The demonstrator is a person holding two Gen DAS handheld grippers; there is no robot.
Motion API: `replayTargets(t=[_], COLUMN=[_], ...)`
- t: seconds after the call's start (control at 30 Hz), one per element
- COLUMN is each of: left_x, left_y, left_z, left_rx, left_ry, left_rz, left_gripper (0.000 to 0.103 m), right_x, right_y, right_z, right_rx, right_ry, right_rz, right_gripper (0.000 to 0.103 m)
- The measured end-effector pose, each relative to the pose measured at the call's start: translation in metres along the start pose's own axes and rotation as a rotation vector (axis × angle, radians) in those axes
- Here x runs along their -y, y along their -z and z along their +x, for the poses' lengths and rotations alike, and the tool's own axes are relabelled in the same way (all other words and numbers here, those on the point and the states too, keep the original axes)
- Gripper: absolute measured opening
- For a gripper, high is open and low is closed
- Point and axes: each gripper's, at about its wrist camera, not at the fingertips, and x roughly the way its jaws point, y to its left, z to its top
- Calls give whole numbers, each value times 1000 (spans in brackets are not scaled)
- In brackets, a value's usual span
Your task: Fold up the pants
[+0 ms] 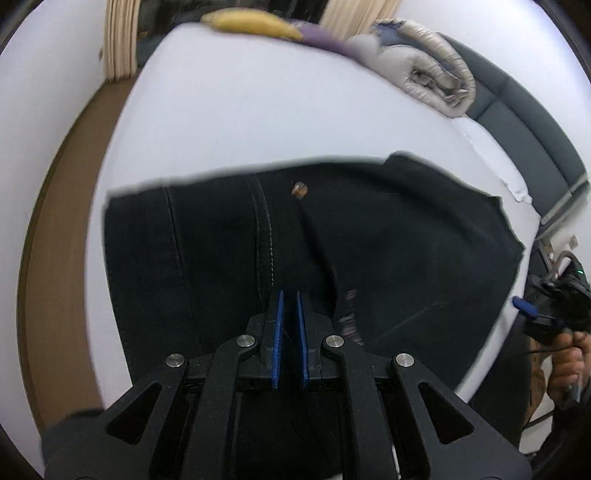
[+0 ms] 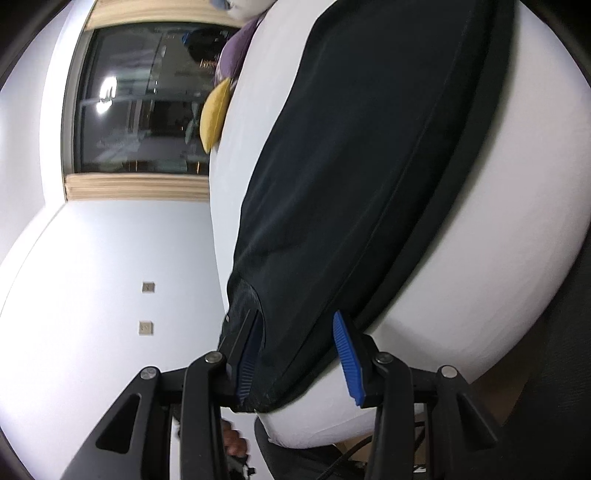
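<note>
We see the black denim pants (image 1: pixel 332 240) spread flat on the white bed (image 1: pixel 229 122), filling the middle of the left wrist view. Our left tongs (image 1: pixel 290 295), low centre, are pressed together above the fabric. In the right wrist view, our right tongs (image 2: pixel 295 328) stand spread around the pants' hem, pads not pressing.

pants (image 1: pixel 369 229): black | bed sheet (image 1: pixel 258 110): white | pillow (image 1: pixel 255 24): yellow | tongs pads (image 2: pixel 347 354): blue
</note>
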Motion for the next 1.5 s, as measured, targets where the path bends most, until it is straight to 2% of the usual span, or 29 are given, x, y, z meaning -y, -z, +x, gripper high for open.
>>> replayTargets(t=[0.17,0.43,0.63,0.73,0.77,0.8,0.9,1.13,1.23,1.3,1.4,1.47,1.5], left_x=[-10,-9,-5,-5,-5,-5,-5,-4,-4,-3,-3,-3,-3], left_y=[1,-3,0,0,0,0,1,0,0,-1,0,1,1], left_z=[-4,4,7,7,7,8,8,10,10,10,10,10,10], left_rx=[7,5,6,6,6,6,6,7,7,8,17,19,20], left_ry=[39,44,39,39,39,39,37,35,35,34,39,40,40], left_rz=[-12,-16,-12,-11,-11,-10,-9,-7,-8,-6,-5,-5,-5], left_gripper=[7,7,7,7,7,7,7,7,7,7,7,7,7], right_x=[0,9,10,11,12,15,19,19,17,21,28,32,33], right_y=[-1,2,-4,-12,-14,-15,-13,-5,-12,-20,-41,-52,-53], right_z=[3,20,27,35,38,38,40,32,31,23,3,-6,-10], right_rx=[4,-40,-20,-14,-11,-9,-2,11,1,42,142,162,176], right_ry=[-2,50,38,36,35,36,50,56,35,47,44,68,100], right_rz=[13,54,69,66,71,80,72,31,43,58,93,83,75], right_gripper=[44,44,42,29,19,14,6,6,14,19,19,6,5])
